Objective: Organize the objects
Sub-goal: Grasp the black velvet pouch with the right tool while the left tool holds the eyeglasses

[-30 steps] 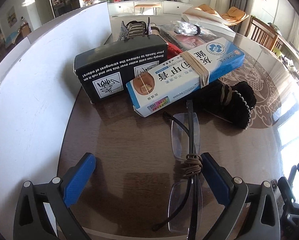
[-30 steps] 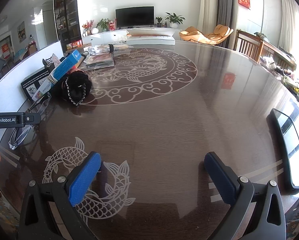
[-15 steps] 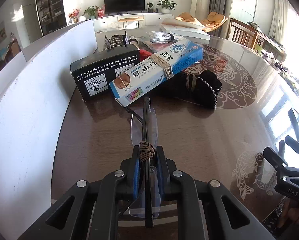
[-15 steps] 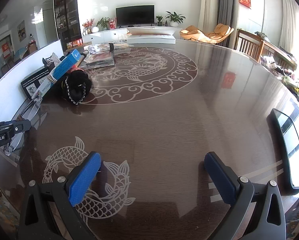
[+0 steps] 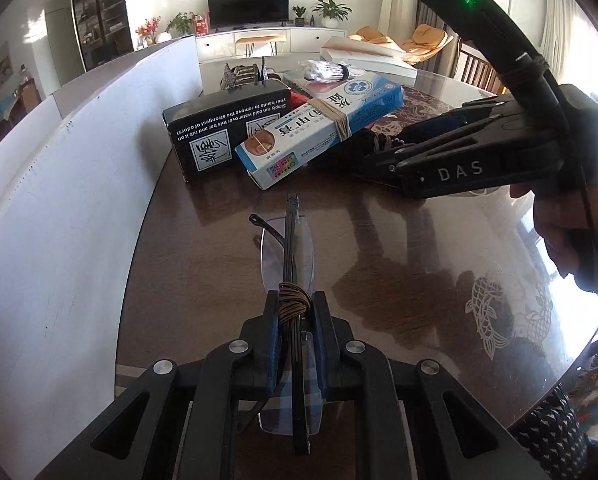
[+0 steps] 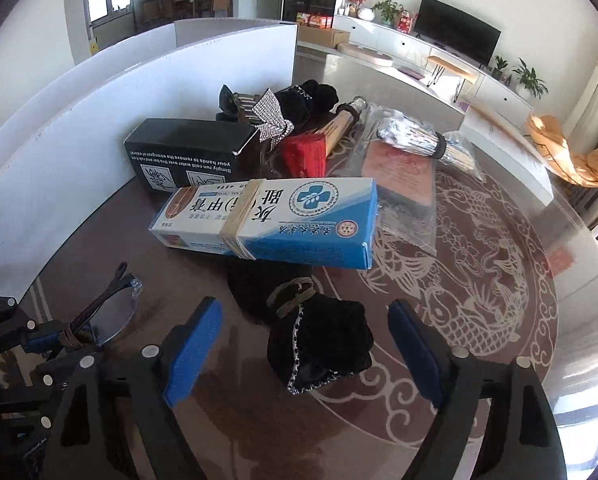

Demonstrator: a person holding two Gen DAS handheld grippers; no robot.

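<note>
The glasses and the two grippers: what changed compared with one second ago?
The left gripper closed on the folded glasses. The right gripper swung left across the table to the black pouch, its jaws closing partly, not yet touching. The boxes stayed put.

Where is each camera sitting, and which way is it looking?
Left wrist view: sits on the left hand-held gripper, looking down along fingers shut on the folded glasses toward the boxes and white screen; the person's hand holding the right hand-held gripper shows.
Right wrist view: sits on the right hand-held gripper, looking down at the black pouch between its jaws, which have just been closing, pads not touching it.
Shared: glasses, blue-and-white box, black box.
</note>
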